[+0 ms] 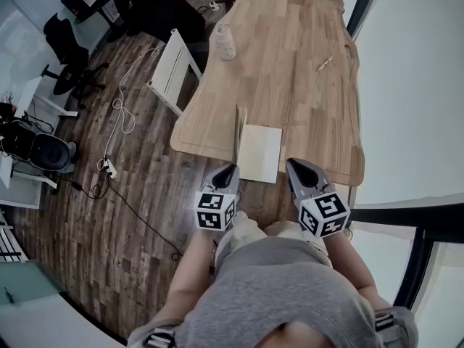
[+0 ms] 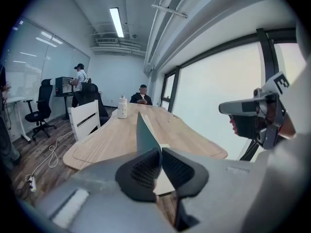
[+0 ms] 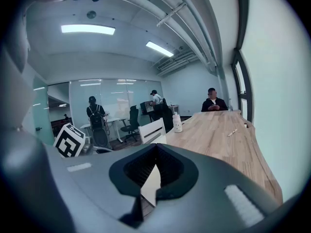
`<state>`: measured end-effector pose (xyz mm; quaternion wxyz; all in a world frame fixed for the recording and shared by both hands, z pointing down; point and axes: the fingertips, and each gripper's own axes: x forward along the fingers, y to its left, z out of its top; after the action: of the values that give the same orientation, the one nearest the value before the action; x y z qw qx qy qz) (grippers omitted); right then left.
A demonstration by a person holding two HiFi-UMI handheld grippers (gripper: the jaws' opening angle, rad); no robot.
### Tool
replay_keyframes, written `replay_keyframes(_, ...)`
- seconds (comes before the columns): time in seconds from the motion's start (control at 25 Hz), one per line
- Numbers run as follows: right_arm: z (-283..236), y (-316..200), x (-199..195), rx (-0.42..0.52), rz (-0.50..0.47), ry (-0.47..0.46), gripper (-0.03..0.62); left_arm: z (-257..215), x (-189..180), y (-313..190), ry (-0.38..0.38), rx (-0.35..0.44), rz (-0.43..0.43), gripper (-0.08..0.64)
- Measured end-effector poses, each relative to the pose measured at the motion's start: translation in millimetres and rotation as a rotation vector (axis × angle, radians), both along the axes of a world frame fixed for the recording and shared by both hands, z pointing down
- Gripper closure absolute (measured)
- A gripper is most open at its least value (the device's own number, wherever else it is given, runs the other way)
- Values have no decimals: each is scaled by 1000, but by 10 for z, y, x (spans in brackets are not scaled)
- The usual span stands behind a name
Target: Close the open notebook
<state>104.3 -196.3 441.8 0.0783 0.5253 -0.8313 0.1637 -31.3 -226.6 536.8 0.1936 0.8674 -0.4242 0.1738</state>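
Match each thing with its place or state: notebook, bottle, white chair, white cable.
Things: 1 notebook; 2 bottle; 3 chair; 4 cable.
Places: A looped on the floor; B at the near edge of the table, one cover upright; C beside the table's left side; D on the table, far left.
Pairs: 1-B, 2-D, 3-C, 4-A.

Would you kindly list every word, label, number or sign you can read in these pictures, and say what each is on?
No legible text anywhere.
Cubes on the left gripper and right gripper: black-and-white square codes, no words.
Bottle: any label is too small to read.
Notebook: the open page shows no readable writing.
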Motion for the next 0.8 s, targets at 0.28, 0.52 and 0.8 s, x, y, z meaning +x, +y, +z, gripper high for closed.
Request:
replay_keyframes(0.28,30,145,136,-2,-1,-9,591,39,160,72,40,-14,-36,525)
replay_keyframes(0.52,67,264,276,-6,7,-8,591,103,333,136,41,-20,-41,525)
replay_keyframes(0.8,124,365,415,-15,9,-13,591,215,565,217,43,-47,-33,523)
